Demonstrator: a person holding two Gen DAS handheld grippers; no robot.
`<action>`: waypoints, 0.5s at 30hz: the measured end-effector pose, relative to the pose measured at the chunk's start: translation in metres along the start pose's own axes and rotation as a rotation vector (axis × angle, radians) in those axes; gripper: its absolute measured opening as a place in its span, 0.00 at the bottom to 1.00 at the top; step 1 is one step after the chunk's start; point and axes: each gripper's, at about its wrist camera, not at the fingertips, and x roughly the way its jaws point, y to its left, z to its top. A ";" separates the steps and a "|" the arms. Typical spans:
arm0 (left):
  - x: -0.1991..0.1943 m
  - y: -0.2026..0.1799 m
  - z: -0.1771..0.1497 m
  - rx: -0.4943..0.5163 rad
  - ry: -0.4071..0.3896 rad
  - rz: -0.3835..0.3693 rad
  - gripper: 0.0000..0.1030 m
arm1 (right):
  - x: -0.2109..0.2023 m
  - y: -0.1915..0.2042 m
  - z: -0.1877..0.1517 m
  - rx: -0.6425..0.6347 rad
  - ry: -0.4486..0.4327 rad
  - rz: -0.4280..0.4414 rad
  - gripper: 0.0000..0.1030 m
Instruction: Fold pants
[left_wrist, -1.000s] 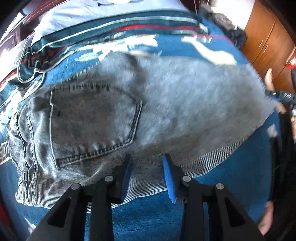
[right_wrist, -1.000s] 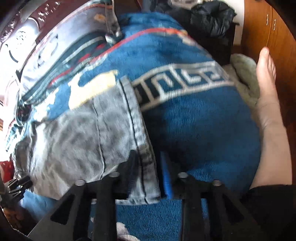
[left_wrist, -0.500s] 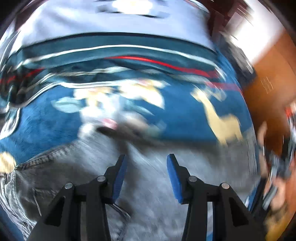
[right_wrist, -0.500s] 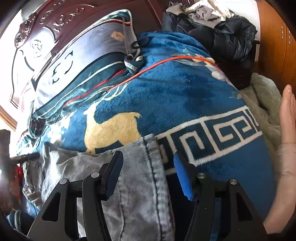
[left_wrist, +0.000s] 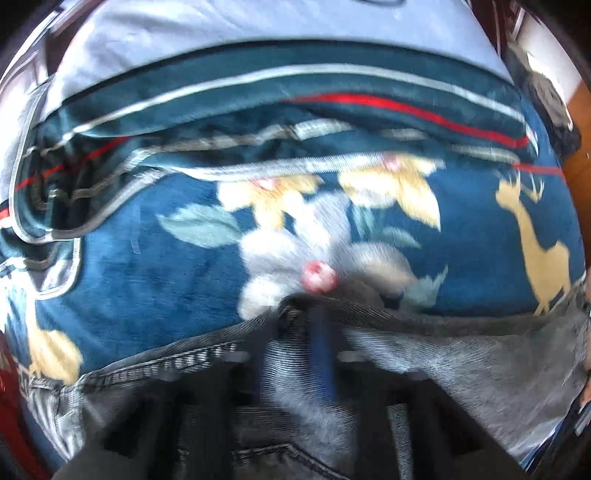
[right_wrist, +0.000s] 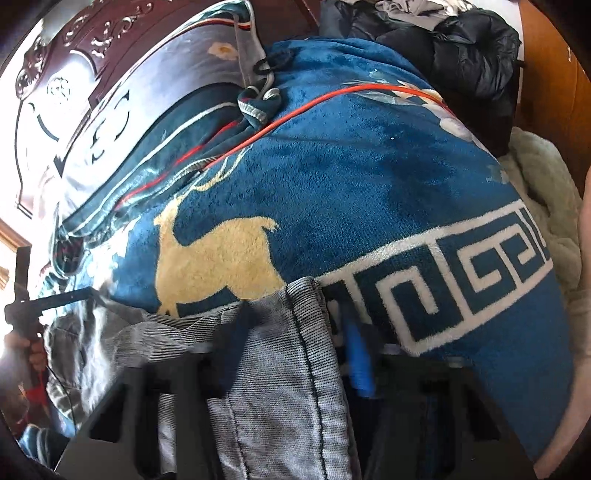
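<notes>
Bright daylight, perhaps from a window at left; left-wrist view motion-blurred, fisheye edges bent and dark.

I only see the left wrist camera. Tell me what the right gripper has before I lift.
Observer: The right gripper has just been closing, with the hem of the jeans between its pads.
Operator: Say what lies beside that hem.
Observer: The blanket has a white key-pattern border that starts right next to it.
Operator: Report anything piled farther back.
Observer: A black jacket is heaped past the blanket's far end.
</notes>
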 end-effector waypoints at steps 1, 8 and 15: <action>0.002 -0.002 -0.003 0.010 -0.009 0.015 0.11 | 0.001 0.001 0.000 -0.006 0.000 -0.016 0.24; -0.018 0.029 -0.017 -0.141 -0.149 -0.057 0.10 | -0.015 0.006 0.001 -0.039 -0.076 -0.053 0.13; 0.004 0.023 -0.025 -0.152 -0.124 -0.017 0.11 | 0.003 0.004 0.000 -0.052 -0.070 -0.090 0.13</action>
